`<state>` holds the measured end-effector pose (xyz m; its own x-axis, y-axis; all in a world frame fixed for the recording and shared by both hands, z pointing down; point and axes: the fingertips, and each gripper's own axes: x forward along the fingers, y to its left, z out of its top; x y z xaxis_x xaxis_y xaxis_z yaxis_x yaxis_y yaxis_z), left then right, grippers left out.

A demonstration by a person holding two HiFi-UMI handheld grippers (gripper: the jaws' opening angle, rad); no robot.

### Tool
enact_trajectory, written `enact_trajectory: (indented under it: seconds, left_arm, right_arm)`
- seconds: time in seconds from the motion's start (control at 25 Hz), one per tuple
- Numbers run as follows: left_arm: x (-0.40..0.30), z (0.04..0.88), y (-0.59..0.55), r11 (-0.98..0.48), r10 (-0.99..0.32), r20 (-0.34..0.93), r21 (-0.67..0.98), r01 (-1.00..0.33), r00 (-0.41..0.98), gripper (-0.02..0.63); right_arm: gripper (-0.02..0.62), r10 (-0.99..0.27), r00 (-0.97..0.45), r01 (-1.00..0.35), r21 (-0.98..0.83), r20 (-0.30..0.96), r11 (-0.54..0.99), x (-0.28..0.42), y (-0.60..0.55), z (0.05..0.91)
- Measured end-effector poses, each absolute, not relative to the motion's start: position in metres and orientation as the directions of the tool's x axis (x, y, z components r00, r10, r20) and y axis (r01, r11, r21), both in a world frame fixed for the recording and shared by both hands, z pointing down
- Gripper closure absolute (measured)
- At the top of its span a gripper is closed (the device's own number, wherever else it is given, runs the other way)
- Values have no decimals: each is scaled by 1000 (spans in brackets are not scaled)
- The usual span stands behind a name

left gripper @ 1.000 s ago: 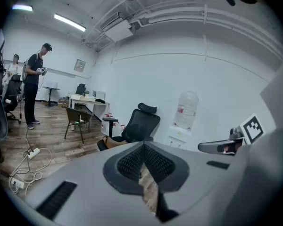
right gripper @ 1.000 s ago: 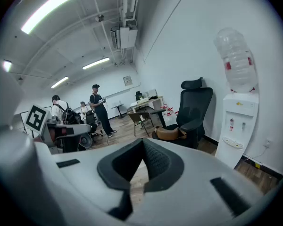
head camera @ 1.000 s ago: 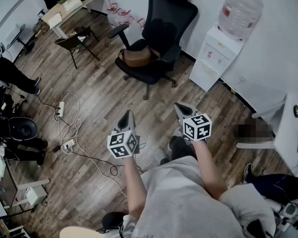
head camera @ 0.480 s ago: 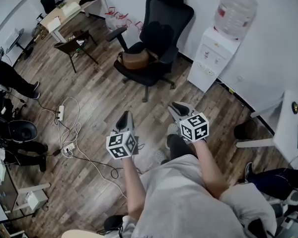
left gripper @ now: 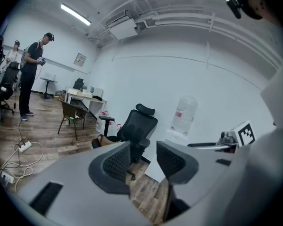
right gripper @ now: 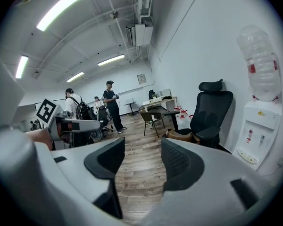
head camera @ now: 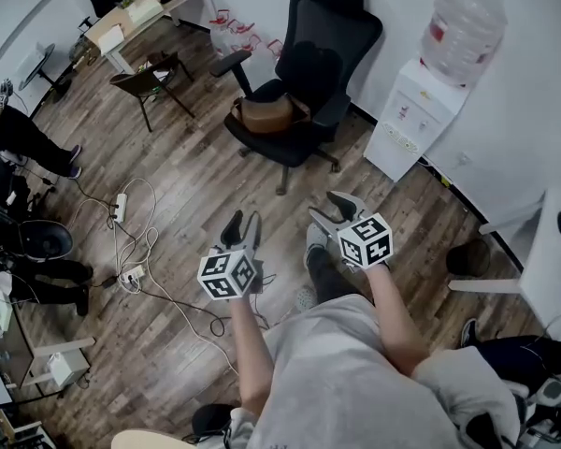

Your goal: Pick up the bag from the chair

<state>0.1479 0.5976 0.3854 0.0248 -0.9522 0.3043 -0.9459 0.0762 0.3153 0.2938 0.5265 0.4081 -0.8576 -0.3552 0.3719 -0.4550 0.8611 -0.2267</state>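
Bag (head camera: 266,115) on chair (head camera: 323,59) seat; ceiling lights (right gripper: 63,6) only in gripper views.

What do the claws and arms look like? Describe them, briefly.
The left claw and right claw are grey, each with two broad jaws lined with black ribbed pads and a white cube of black square markers. The jaws have just been opening, nothing between them. Forearms are bare below a light grey shirt.

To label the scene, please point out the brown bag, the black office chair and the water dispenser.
brown bag (head camera: 266,115): head view, middle of the bag.
black office chair (head camera: 341,36): head view, on the backrest.
water dispenser (head camera: 407,110): head view, white cabinet.
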Motion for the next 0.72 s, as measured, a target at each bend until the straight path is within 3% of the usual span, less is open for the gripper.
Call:
enact_trajectory:
  seconds: [0.72]
  left_arm:
    - [52, 370, 453, 156, -937, 343, 243, -958, -65, 410]
  right_arm:
    - [309, -332, -887, -437, -348, 322, 829, 209, 341, 401]
